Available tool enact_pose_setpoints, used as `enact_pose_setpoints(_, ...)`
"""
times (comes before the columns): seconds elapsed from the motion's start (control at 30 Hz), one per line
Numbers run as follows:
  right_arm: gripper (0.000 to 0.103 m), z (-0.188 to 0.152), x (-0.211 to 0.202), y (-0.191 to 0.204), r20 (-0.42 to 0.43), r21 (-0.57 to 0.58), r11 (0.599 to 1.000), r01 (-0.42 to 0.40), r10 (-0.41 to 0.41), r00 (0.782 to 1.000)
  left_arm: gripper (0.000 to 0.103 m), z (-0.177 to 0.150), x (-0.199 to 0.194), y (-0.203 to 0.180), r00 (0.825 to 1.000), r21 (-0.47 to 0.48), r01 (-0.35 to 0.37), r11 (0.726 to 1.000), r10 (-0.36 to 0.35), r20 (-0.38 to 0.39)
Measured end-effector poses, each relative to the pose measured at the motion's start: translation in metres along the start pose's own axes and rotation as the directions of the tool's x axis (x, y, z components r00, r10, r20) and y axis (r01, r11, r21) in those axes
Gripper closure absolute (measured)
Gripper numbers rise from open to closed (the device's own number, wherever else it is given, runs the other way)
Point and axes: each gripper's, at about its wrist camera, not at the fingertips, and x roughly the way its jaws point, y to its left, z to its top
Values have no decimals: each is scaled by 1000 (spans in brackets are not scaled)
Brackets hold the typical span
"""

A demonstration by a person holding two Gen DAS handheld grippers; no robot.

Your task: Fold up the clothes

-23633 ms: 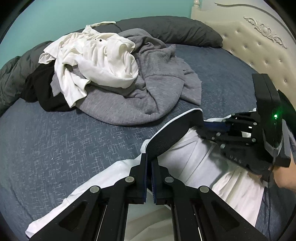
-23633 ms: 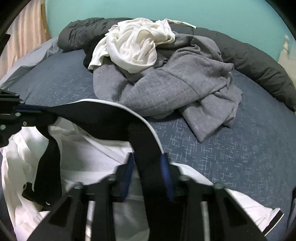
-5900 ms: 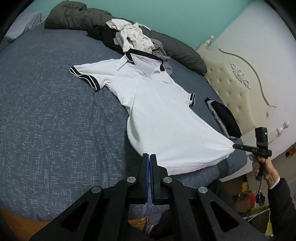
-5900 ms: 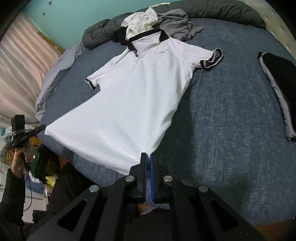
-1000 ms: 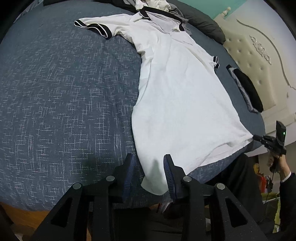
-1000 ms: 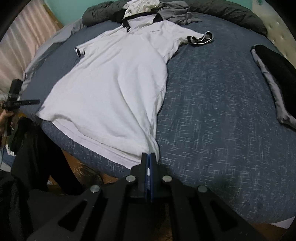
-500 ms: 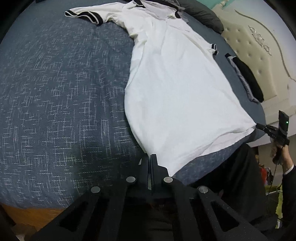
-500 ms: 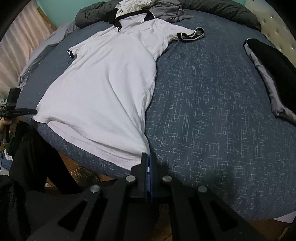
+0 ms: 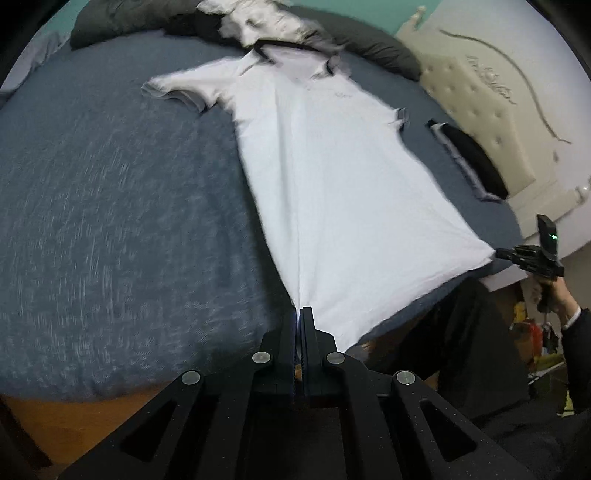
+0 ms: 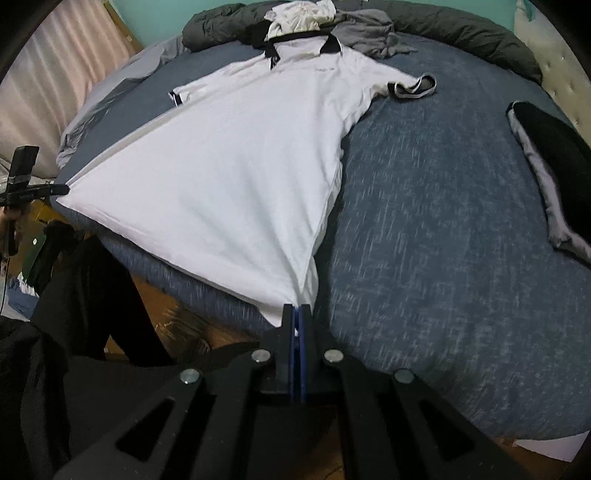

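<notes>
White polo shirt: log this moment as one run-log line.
stage: spread flat | white polo shirt face up on bed | left gripper shut on hem corner | right gripper shut on other hem corner | hem taut

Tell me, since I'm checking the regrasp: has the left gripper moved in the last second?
Yes. The left gripper, open beside the white polo shirt then, has shut on its hem corner near the bed edge.

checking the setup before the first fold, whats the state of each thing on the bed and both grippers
white polo shirt: spread flat, face up, hem pulled taut
left gripper: shut on a hem corner
right gripper: shut on the other hem corner
black garment: folded, beside the shirt
clothes pile: crumpled, unfolded
</notes>
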Motion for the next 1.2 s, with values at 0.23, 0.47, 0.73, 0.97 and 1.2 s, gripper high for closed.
enact_pose_setpoints(0.23, 101, 1, 12, -4, -36, 33, 999, -26, 27, 999, 101, -11, 40, 31, 997, -127, 16, 992, -25, -73)
enact_pose_setpoints(0.47, 65, 16, 5, -29, 31, 190, 979, -78, 73, 997, 71, -2, 41, 31, 998, -153, 31, 988, -38, -46)
enact_pose_setpoints(0.73, 65, 24, 56, -19, -67, 269, 955, -126, 149, 987, 70, -3, 56, 37, 996, -169, 34, 985, -46, -70)
enact_pose_setpoints(0.97, 100, 26, 68, -8, -103, 241, 967, -78, 105, 989, 70, -3, 56, 40, 997, -177, 33, 984, -46, -69)
enact_pose_setpoints(1.2, 102, 14, 44, -23, -79, 251, 968, 27, -7, 997, 70, -2, 54, 41, 997, -181, 38, 983, -50, -61)
